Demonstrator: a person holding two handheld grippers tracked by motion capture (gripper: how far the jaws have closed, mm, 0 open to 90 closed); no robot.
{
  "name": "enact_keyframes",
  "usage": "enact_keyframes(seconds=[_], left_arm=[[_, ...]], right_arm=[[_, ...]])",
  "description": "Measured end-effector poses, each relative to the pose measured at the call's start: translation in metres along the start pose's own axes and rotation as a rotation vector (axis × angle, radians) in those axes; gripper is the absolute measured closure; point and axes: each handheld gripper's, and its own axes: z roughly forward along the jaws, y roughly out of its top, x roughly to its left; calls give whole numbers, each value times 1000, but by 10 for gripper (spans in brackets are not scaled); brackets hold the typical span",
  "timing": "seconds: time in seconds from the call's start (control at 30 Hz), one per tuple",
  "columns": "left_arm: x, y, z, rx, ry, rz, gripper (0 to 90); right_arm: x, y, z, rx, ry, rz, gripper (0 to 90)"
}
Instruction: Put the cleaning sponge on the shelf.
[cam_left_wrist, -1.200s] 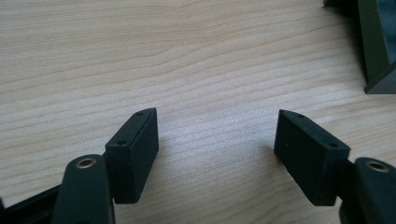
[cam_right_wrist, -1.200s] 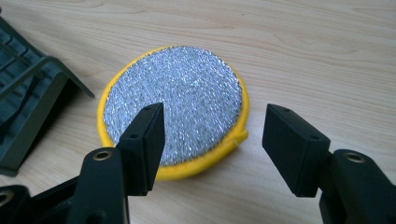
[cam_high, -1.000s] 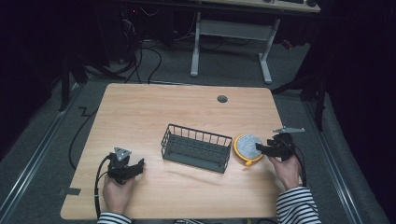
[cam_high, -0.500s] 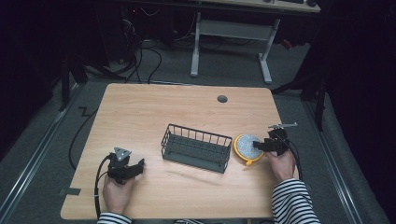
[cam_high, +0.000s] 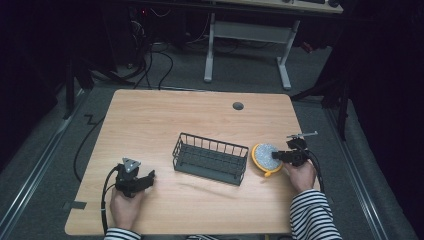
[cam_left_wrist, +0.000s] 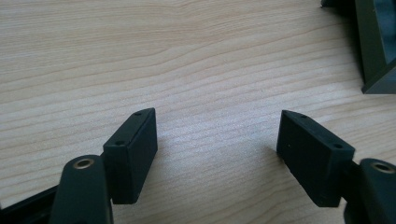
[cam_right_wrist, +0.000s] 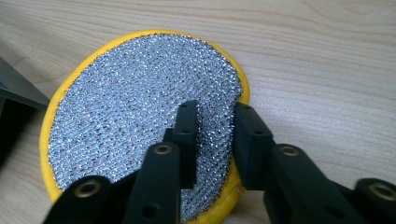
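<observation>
Since a second ago the right gripper (cam_high: 278, 156) has slid a little leftward in the high view, from beside the round yellow-rimmed scouring pad with the silvery mesh face (cam_high: 266, 157) onto the pad's right-hand part, and the striped sleeve (cam_high: 311, 217) at the lower right of the frame has come further up with it; the left gripper (cam_high: 148, 178) sits where it was, at the lower left of the frame.

In the right gripper view the fingers (cam_right_wrist: 189, 135) stand close together but not shut, a narrow strip of glittering mesh showing between them. One finger lies over the mesh face, the other over the yellow rim at the pad's (cam_right_wrist: 135, 112) edge; whether they actually pinch the pad I cannot tell. The pad lies flat on the light wooden desk (cam_high: 150, 120), right of centre in the high view, just beside the right end of the dark wire rectangular basket (cam_high: 210, 158), which stands at the middle of the desk.

In the left gripper view the left gripper's (cam_left_wrist: 217, 140) fingers (cam_left_wrist: 133, 151) are spread wide apart over bare wood grain with nothing between them; a corner of the basket (cam_left_wrist: 373, 42) shows at the upper right of that frame
</observation>
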Motion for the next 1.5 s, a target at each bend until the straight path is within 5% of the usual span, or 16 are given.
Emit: enact_keyframes(seconds=[0.17,0.6,1.03,1.5], left_arm=[[-1,0,0,2,7,8,297],[-2,0,1,3,11,14,293],[-2,0,1,4,12,14,293],[-2,0,1,4,13,15,291]], right_arm=[[4,0,-1,-8,-20,-20,799],[5,2,-11,-63,33,-26,808],[0,1,-31,-98,34,-34,808],[12,14,-55,-150,41,-91,809]])
